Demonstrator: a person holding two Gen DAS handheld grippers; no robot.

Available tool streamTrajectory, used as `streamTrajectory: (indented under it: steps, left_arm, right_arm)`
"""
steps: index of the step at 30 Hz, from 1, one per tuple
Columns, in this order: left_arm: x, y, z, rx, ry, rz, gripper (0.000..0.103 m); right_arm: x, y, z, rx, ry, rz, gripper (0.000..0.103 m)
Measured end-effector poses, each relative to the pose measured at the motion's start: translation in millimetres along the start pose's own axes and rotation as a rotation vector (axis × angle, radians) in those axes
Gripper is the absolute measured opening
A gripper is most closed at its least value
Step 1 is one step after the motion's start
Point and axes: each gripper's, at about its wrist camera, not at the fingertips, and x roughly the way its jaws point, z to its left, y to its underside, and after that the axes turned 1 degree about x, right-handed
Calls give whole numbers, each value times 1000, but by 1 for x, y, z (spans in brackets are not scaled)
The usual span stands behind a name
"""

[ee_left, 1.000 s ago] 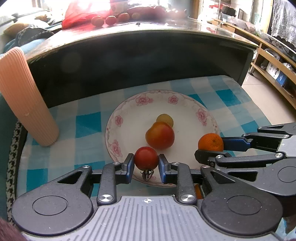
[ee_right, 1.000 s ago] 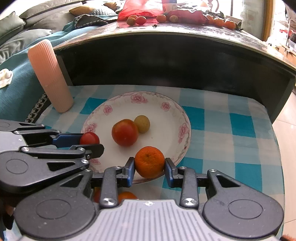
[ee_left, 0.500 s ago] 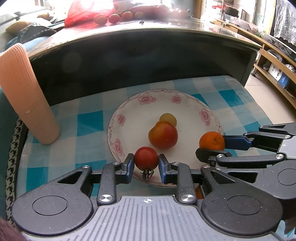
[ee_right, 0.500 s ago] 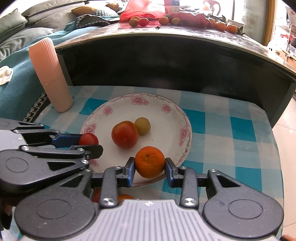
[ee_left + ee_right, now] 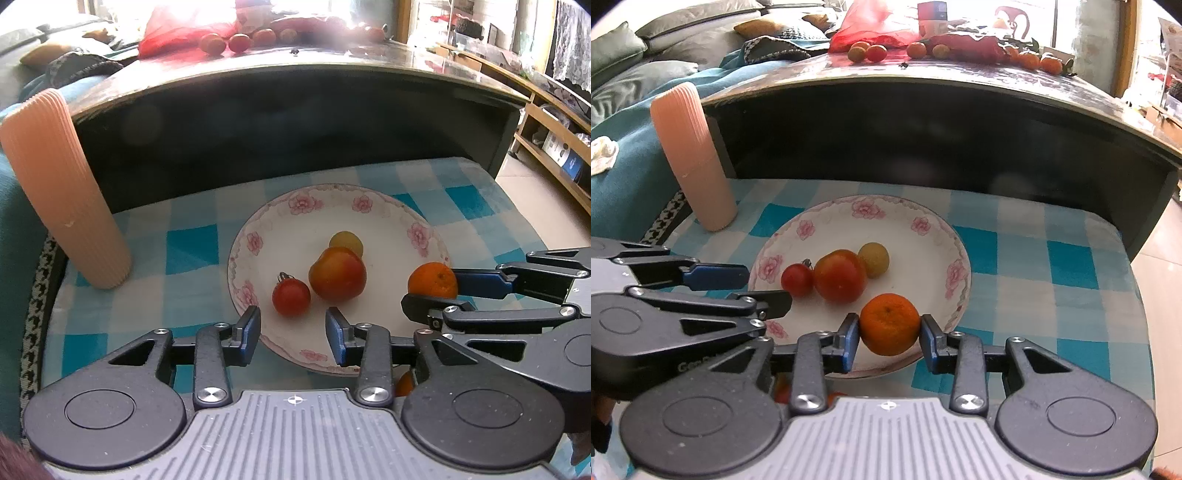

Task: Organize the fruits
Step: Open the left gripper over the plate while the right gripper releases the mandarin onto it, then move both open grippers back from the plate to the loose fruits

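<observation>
A flowered white plate (image 5: 317, 195) (image 5: 871, 201) lies on a blue checked cloth. On it rest a small red tomato (image 5: 291, 297) (image 5: 797, 280), a larger red-orange fruit (image 5: 338, 273) (image 5: 840, 275) and a small yellow fruit (image 5: 346, 240) (image 5: 873, 259). My left gripper (image 5: 291, 332) (image 5: 768, 288) stands open at the plate's near rim, just behind the tomato and holding nothing. At the plate's right edge, my right gripper (image 5: 889, 332) (image 5: 432, 291) is shut on an orange (image 5: 889, 324) (image 5: 432, 280).
A tall ribbed pink cup (image 5: 62, 192) (image 5: 692, 158) stands on the cloth left of the plate. Behind the plate rises a dark table (image 5: 960, 85) bearing a red bag and several small fruits. Another orange fruit (image 5: 404, 384) shows below the grippers.
My left gripper has opened and let go of the tomato, which now lies on the plate beside the larger fruit. The right gripper still holds the orange in about the same place.
</observation>
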Motion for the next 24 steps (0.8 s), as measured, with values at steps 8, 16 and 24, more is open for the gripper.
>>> streamTrajectory:
  steps: [8,16,24]
  left_arm:
    - [-8,-1,6,-18,2,-21,54]
    - [-10,-1,6,-15,-2,-26,56]
    - [-12,1,7,-12,-5,-25,57]
  right_arm:
    - [-6,-3,-1,5,-1,-30,50]
    - [-9,-2,1,1,2,-36,50]
    - [-12,0,6,-9,6,-36,50]
